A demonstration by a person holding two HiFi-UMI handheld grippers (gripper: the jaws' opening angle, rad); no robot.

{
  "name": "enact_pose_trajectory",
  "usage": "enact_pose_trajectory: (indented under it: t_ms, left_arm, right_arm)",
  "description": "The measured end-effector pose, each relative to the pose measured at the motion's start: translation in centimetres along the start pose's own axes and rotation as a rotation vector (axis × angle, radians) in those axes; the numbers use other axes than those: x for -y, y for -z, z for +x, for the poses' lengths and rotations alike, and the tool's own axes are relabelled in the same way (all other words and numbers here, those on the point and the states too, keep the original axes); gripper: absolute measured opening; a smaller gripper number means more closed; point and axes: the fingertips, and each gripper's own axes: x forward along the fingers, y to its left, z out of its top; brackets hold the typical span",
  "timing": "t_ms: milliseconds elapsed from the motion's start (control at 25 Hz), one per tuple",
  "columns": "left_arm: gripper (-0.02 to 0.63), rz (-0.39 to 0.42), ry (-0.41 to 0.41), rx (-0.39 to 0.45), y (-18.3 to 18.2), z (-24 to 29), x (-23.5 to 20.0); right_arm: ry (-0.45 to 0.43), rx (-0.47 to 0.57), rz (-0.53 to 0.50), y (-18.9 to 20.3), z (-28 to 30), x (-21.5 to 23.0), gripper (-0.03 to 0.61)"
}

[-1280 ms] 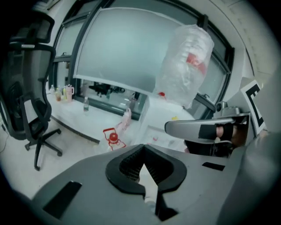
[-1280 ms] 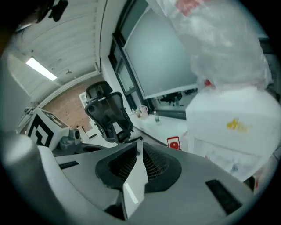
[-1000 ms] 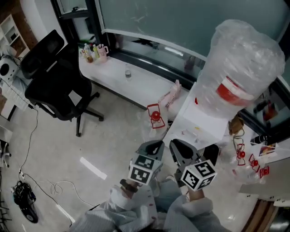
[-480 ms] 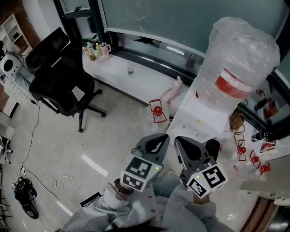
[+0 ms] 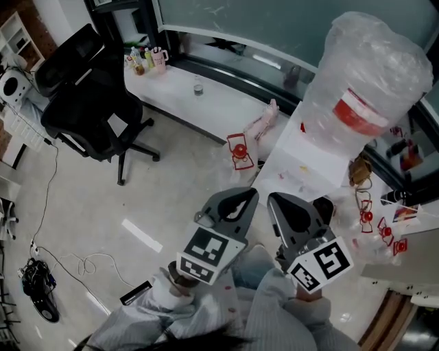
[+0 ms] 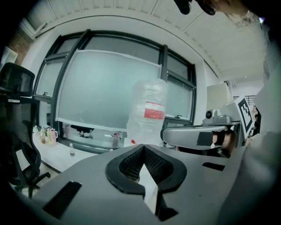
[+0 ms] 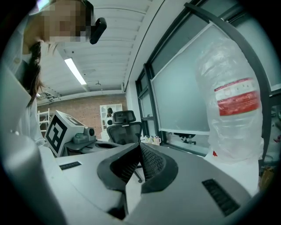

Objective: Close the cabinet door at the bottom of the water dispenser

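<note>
Cabinet door out of sight beneath the white, boxy top of the water dispenser (image 5: pixel 305 161), just ahead of both grippers. Up top, a big clear bottle (image 5: pixel 363 75) in crinkled plastic wrap, red label. Left gripper (image 5: pixel 239 195) and right gripper (image 5: pixel 282 202) side by side, smooth grey shells, ribbed black pads, each clenched on nothing.

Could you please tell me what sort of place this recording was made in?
Probably an office: a black wheeled swivel chair, a white water dispenser carrying a large plastic-wrapped bottle, and a long white counter under big frosted windows.
</note>
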Motion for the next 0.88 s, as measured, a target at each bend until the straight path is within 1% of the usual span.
enact_pose_trajectory:
  t_ms: [880]
  left_arm:
    - [0.011,0.003,-0.006,-0.009,0.58,0.0,-0.33]
  right_arm:
    - [0.026,-0.019,0.012,0.85,0.37,0.2,0.014]
